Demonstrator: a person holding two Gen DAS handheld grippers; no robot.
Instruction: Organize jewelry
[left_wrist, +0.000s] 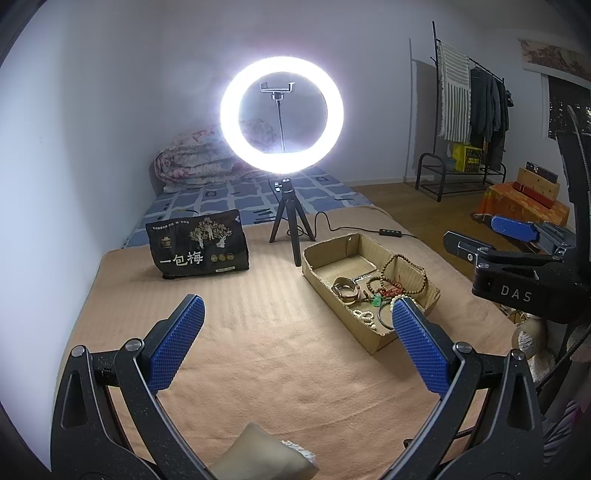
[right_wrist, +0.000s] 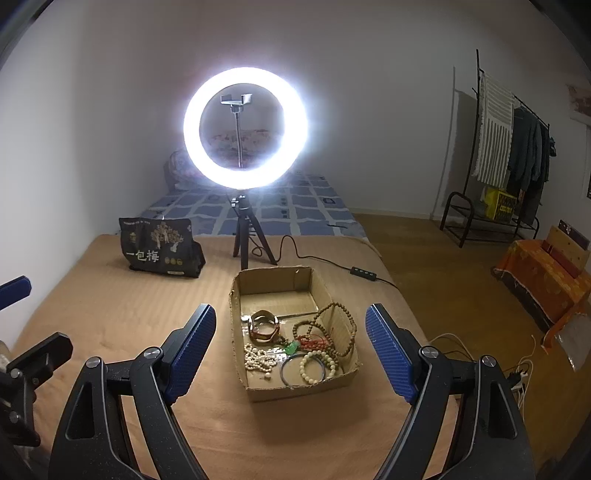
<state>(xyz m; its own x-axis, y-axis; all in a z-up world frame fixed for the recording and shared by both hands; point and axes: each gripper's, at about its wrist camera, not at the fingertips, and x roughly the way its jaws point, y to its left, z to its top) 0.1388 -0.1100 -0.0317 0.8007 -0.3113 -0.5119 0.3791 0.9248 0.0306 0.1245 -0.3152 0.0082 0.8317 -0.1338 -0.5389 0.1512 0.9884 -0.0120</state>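
Ahead of the right gripper (right_wrist: 291, 350), between the lines of its two spread fingers (right_wrist: 194, 347), sits an open cardboard box (right_wrist: 273, 286) holding the jewelry. Inside it, toward the near wall, lie a cream bead bracelet (right_wrist: 318, 365) overlapping a thin metal bangle (right_wrist: 291, 373), and a pale beaded strand (right_wrist: 258, 360) bunched toward the left finger's side. Behind these are a green pendant (right_wrist: 292, 347), red cord pieces (right_wrist: 314, 341), a long brown bead necklace (right_wrist: 332, 325) draped against the wall on the right finger's side, and a leather-strapped watch (right_wrist: 264, 326). The far half of the box shows bare cardboard. The right gripper's fingers are released wide and hold nothing.

The left gripper (left_wrist: 295, 332) is likewise spread wide and empty; from its camera the same box (left_wrist: 332, 254) lies beyond its right finger (left_wrist: 417, 343), whose tip overlaps the box's near corner in the view. The right gripper (left_wrist: 509, 229) shows at that view's right edge.

The box rests on a tan blanket (right_wrist: 129, 314). Beyond it stands a lit ring light (right_wrist: 245, 127) on a small tripod (right_wrist: 245, 236), its cable (right_wrist: 325, 264) trailing past the box. A black snack bag (right_wrist: 159, 247) stands beyond the left finger's side. A clothes rack (right_wrist: 513, 155) stands by the far wall.
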